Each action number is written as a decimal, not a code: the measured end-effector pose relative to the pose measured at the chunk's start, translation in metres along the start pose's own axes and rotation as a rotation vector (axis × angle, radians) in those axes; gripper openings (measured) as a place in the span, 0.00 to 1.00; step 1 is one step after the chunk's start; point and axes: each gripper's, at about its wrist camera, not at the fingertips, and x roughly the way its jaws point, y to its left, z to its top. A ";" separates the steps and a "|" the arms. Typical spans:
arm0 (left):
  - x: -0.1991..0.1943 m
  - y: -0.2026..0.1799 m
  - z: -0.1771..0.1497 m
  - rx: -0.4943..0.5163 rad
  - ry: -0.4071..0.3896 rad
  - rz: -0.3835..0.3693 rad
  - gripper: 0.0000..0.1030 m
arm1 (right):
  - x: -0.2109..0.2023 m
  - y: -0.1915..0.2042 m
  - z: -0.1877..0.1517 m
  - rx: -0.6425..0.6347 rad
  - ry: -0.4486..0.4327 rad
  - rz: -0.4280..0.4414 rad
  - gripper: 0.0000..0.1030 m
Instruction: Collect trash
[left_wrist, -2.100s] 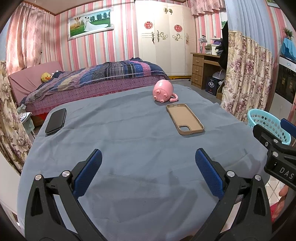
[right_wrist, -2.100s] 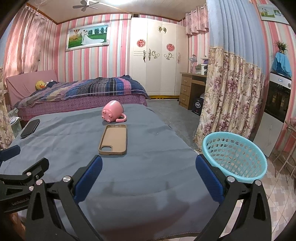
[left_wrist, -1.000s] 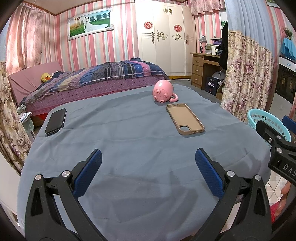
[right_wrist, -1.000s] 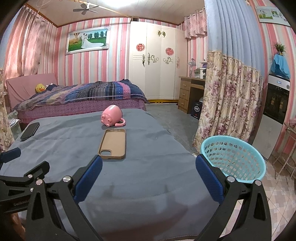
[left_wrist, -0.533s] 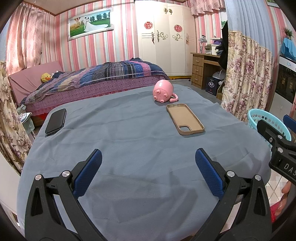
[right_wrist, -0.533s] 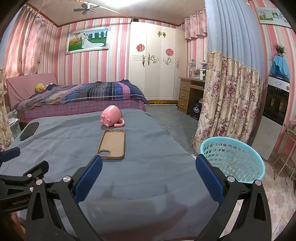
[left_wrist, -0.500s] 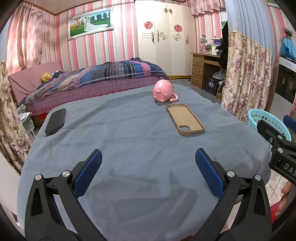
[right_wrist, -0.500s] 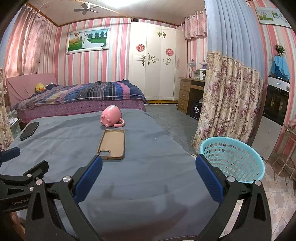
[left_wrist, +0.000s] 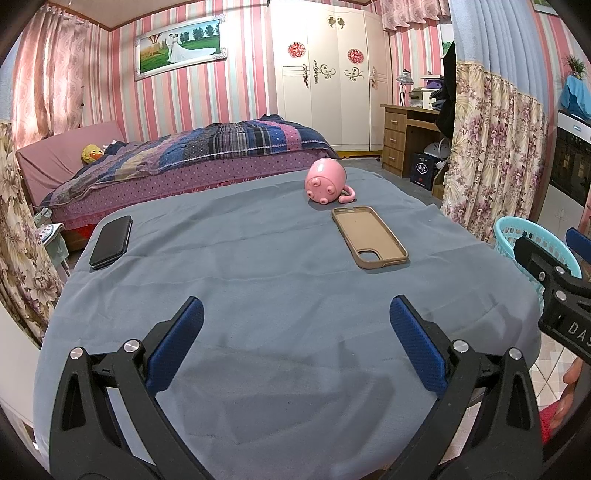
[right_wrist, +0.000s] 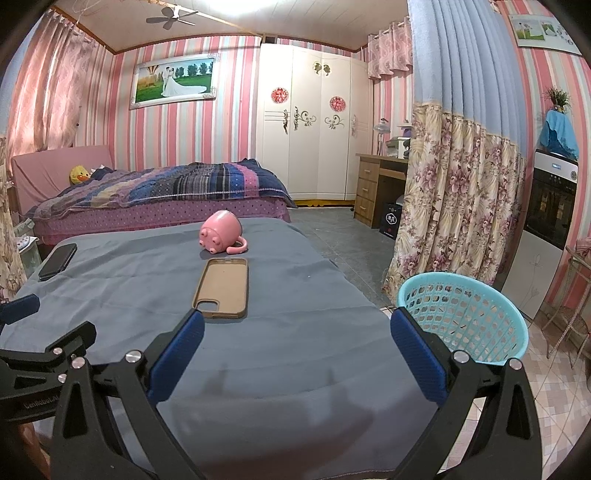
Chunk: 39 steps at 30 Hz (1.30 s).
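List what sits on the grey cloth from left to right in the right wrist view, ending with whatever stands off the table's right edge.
Black phone → tan phone case → pink pig mug → turquoise basket, standing on the floor.

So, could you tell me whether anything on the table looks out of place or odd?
The pink pig mug lies tipped on its side beside the empty phone case, not upright. No spill shows on the grey cloth.
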 end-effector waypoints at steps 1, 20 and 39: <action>0.000 0.000 0.000 0.000 -0.001 0.000 0.95 | 0.000 0.000 0.000 0.000 0.000 0.000 0.96; 0.000 0.000 0.000 0.002 -0.001 0.002 0.95 | 0.001 -0.004 0.002 0.007 0.000 0.001 0.96; 0.000 -0.001 -0.001 -0.001 -0.002 0.001 0.95 | 0.001 -0.004 0.002 0.007 0.000 0.000 0.96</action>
